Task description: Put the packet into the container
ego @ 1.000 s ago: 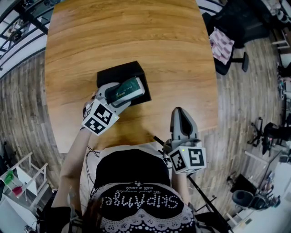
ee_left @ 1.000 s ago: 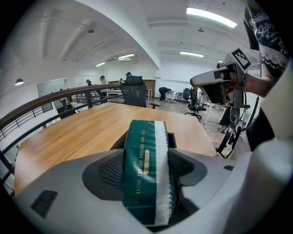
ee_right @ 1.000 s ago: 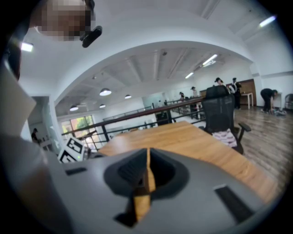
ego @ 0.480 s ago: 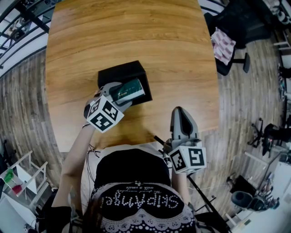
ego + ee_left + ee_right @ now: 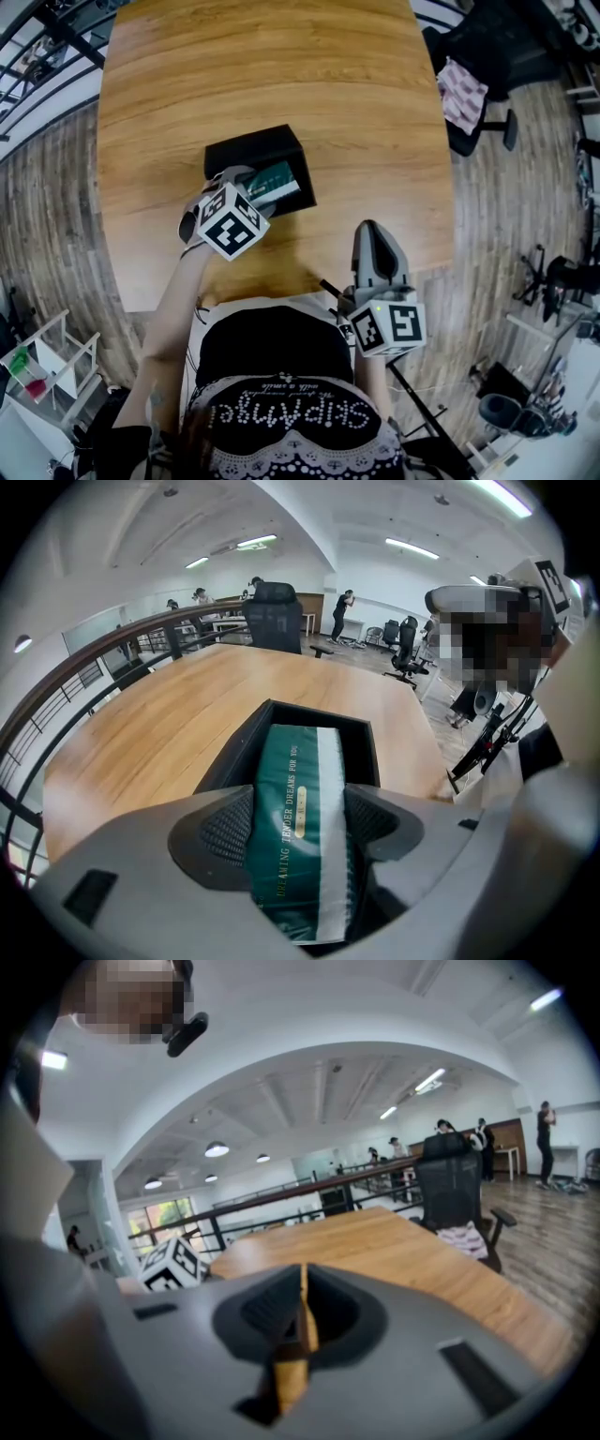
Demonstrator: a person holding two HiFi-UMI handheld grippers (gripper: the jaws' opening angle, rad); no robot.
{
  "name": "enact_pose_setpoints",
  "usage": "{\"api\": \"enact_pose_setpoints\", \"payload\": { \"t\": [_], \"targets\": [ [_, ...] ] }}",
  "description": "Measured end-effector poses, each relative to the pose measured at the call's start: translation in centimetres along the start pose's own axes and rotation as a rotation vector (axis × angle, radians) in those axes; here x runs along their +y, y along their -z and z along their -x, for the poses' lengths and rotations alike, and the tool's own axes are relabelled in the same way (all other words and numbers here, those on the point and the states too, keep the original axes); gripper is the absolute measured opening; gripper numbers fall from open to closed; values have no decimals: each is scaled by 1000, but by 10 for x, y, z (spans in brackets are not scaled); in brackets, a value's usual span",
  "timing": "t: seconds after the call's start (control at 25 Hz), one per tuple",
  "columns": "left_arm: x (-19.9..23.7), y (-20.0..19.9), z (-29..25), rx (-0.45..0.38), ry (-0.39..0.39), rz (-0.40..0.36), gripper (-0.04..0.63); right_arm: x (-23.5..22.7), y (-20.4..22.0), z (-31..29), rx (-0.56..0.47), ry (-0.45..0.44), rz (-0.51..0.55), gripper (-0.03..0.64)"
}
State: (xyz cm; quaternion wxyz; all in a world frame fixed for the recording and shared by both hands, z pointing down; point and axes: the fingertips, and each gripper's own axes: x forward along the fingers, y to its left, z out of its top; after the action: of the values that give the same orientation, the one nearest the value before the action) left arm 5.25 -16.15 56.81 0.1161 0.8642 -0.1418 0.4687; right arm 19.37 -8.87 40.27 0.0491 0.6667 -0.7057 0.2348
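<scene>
Left gripper view: my L gripper (image 5: 298, 825) is clamping the green packet (image 5: 292, 761). Its fingers (image 5: 223, 827) are pressing on both long sides, held open only to the packet's width. The packet's far end is reaching over the opening of the black container (image 5: 220, 761), within its rim; can't tell if it's touching the bottom. The container is sitting on the wooden bench (image 5: 141, 733), near the middle in head view. My R gripper (image 5: 372, 234) is hovering over the bench's near edge, well apart from the container. Its fingers (image 5: 272, 1307) are pressing together w/ nothing between them. A black chair (image 5: 450, 1180) is standing beside the bench.
</scene>
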Motion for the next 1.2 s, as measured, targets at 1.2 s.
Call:
{"api": "enact_pose_setpoints", "payload": {
  "t": [1.2],
  "targets": [
    [6, -21, 33, -152, -70, 75, 337, 15, -6, 21, -41, -15, 18, 41]
  ]
}}
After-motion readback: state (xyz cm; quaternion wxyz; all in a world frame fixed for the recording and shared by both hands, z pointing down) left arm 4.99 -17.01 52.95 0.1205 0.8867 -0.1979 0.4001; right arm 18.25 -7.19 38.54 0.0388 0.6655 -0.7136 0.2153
